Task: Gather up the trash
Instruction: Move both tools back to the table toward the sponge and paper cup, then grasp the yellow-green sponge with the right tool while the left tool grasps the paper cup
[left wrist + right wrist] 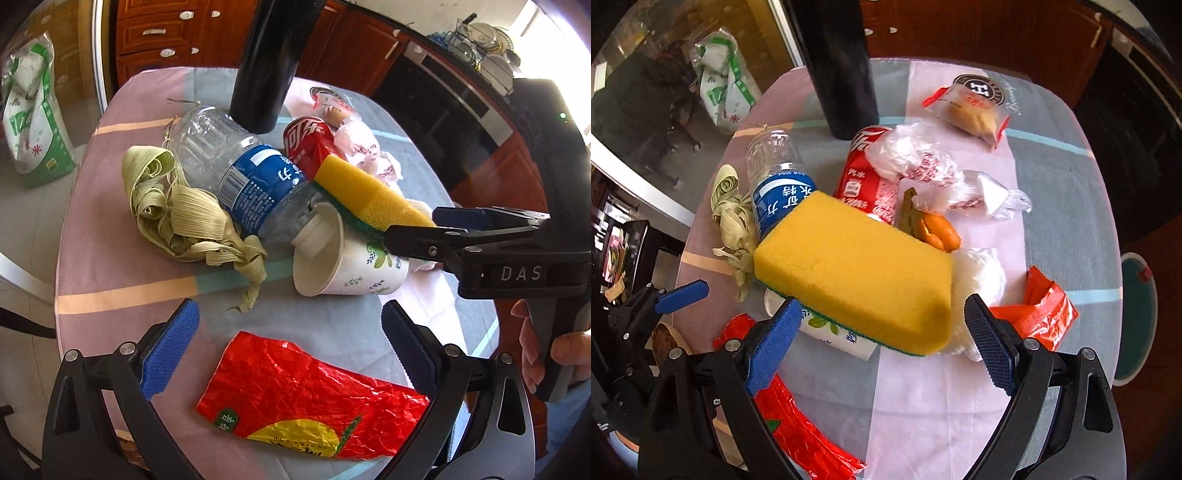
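My right gripper [882, 304] is shut on a yellow sponge with a green scouring side [857, 269], held across its width above the pile. In the left wrist view the sponge [365, 192] hangs tilted over a white paper cup [332, 269] lying on its side. My left gripper [291, 308] is open just above a crumpled red foil wrapper [306, 398], which lies between its fingers. Behind them lie a clear bottle with a blue label [251, 177], a red cola can [310, 142], dried leaf wrappings [177, 210] and crumpled plastic bags [916, 158].
A tall black cylinder [269, 62] stands at the table's far side. A wrapped bun [971, 107], an orange bag [1041, 306], white tissue [979, 280] and an orange sausage-like piece [942, 229] lie on the right. A green-and-white sack [33, 122] sits on the floor. A hand [554, 350] holds the right gripper.
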A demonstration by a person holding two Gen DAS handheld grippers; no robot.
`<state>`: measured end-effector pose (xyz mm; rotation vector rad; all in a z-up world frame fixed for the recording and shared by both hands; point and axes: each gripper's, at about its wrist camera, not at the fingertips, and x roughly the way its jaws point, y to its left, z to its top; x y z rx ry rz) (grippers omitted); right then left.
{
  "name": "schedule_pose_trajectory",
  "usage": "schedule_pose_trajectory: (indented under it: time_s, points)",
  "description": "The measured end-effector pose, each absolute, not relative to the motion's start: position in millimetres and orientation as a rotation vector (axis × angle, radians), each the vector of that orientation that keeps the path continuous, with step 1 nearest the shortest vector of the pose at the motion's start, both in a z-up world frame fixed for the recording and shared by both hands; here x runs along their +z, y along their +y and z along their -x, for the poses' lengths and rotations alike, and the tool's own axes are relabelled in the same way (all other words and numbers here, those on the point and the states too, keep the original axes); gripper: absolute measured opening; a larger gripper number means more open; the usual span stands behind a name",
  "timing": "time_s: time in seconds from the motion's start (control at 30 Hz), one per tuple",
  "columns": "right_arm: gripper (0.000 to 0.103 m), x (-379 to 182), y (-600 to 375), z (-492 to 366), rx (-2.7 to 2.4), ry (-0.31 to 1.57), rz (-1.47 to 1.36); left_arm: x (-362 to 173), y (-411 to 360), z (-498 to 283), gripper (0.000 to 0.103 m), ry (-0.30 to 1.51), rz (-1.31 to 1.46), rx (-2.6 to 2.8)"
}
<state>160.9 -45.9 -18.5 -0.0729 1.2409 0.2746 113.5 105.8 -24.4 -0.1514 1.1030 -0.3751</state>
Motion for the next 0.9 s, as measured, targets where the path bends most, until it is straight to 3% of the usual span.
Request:
schedule_pose_trajectory:
  time_s: [0.17,0.27,0.33,0.4,0.47,0.63,0.83,0.9]
  points:
    - [0.085,-26.3,-37.0,-165.6,0.289,1.22,0.117,-32.3,110.3,-114.4,0.099,1.112,0.166,-0.381]
    - [0.068,-24.0,-35.1,-165.6,0.319,1.195,0.123,-34.3,107.0,-114.8,0.099,1.113,0.163,-0.395]
    - [0.043,-20.7,-36.4,-166.6,0.325,1.188,0.115,-33.2,103.0,-115.5,0.099,1.104,0.15,-0.403]
    - [0.039,-18.5,-40.2,-167.1,0.321,1.191,0.089,-31.5,98.0,-115.5,0.098,1.096,0.144,-0.413]
    - [0.039,-12.4,-46.2,-163.7,0.322,1.181,0.064,-28.6,93.4,-115.8,0.097,1.083,0.142,-0.42]
    - [0.039,7.1,-70.6,-154.7,0.303,1.148,-0.005,-24.5,76.7,-120.0,0.073,1.076,0.114,-0.459]
    - [0.039,8.3,-99.0,-146.7,0.268,1.155,-0.062,-30.6,58.1,-133.5,0.071,1.106,0.102,-0.477]
    - [0.039,9.1,-106.3,-142.0,0.259,1.152,-0.077,-30.9,51.0,-129.5,0.053,1.12,0.109,-0.506]
